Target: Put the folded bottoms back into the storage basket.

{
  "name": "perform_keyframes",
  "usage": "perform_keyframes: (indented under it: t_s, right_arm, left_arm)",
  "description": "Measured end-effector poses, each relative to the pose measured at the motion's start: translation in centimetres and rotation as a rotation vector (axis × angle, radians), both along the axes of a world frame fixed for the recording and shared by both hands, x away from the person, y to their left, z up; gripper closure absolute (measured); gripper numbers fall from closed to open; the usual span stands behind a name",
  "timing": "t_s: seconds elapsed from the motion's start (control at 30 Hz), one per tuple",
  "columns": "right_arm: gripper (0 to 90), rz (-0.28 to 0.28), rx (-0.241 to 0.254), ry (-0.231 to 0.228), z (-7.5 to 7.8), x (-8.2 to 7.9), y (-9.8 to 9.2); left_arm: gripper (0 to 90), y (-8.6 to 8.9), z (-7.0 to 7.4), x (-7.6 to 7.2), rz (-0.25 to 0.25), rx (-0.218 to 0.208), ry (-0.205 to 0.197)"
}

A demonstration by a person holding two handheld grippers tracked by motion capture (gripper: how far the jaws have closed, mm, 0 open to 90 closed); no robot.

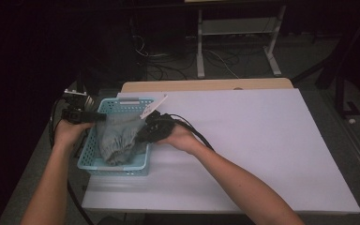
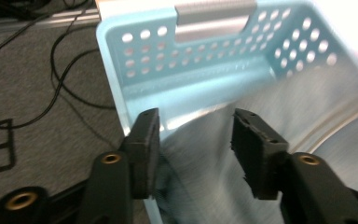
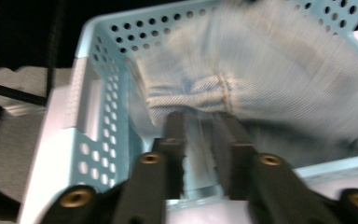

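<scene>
The grey-blue denim garment (image 1: 118, 140) lies crumpled in the light-blue perforated plastic basket (image 1: 90, 154) at the left edge of the white counter (image 1: 262, 140). The left gripper (image 2: 196, 140) hangs over the basket's left rim, its fingers (image 2: 256, 149) spread — cloth runs between them, but the ribbed black pads stand clear of it. The right gripper (image 3: 200, 140) reaches in from the basket's right side; its fingers (image 3: 175, 144) sit close together with a fold of denim between them — whether they pinch it I cannot tell.
</scene>
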State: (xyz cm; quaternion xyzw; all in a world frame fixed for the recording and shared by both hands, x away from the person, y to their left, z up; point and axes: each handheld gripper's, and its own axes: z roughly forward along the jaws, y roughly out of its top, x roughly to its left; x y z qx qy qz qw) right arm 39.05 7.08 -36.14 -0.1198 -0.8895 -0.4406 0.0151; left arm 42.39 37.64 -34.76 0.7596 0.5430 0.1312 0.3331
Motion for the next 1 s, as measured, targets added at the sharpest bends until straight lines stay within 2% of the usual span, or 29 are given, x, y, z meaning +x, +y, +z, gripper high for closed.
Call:
perform_keyframes:
  t_s: [0.03, 0.13, 0.17, 0.2, 0.23, 0.37, 0.57, 0.7, 0.73, 0.77, 0.8, 0.87, 1.0]
  right_arm:
    - [65.8, -0.004, -0.002, -0.001, 0.1, -0.1, -0.1]
    - [61.1, -0.011, 0.000, -0.004, 0.2, 0.0, -0.4]
    - [56.6, -0.025, -0.001, -0.006, 0.4, 0.0, -0.8]
    - [56.6, -0.025, -0.001, -0.006, 0.4, 0.0, -0.8]
    - [51.5, -0.040, 0.005, -0.001, 0.7, 0.2, -1.3]
    - [44.8, -0.071, 0.021, -0.002, 1.0, 0.3, -2.6]
    - [40.3, -0.112, 0.041, -0.008, 1.4, 0.4, -4.6]
    - [36.9, -0.139, 0.053, 0.006, 1.5, 0.8, -6.9]
    - [36.9, -0.139, 0.053, 0.006, 1.5, 0.8, -6.9]
    - [36.2, -0.149, 0.061, 0.002, 1.4, 0.9, -7.9]
    - [36.2, -0.149, 0.061, 0.002, 1.4, 0.9, -7.9]
    - [34.3, -0.169, 0.068, 0.002, 1.2, 1.0, -9.1]
    - [31.9, -0.195, 0.076, -0.003, 0.9, 1.1, -10.5]
  left_arm:
    - [47.1, 0.1, 0.0, -0.1, 0.022, -0.022, -0.021]
    - [42.3, -0.1, 0.0, -0.2, 0.017, -0.034, -0.039]
    - [40.5, -0.4, 0.1, -0.3, 0.011, -0.045, -0.054]
    - [39.1, -0.4, 0.1, -0.3, 0.011, -0.045, -0.054]
    - [36.7, -0.8, 0.1, -0.6, -0.004, -0.057, -0.071]
    - [30.2, -1.5, 0.4, -1.1, -0.030, -0.081, -0.098]
    - [22.3, -2.9, 1.0, -2.1, -0.064, -0.100, -0.126]
    - [18.1, -4.7, 1.9, -3.2, -0.117, -0.107, -0.168]
    - [17.0, -4.7, 1.9, -3.2, -0.117, -0.107, -0.168]
    - [15.8, -5.6, 2.0, -3.7, -0.140, -0.120, -0.178]
    - [15.3, -5.6, 2.0, -3.7, -0.140, -0.120, -0.178]
    - [13.7, -6.9, 1.8, -4.4, -0.174, -0.123, -0.187]
    - [11.5, -8.1, 1.6, -5.1, -0.195, -0.135, -0.195]
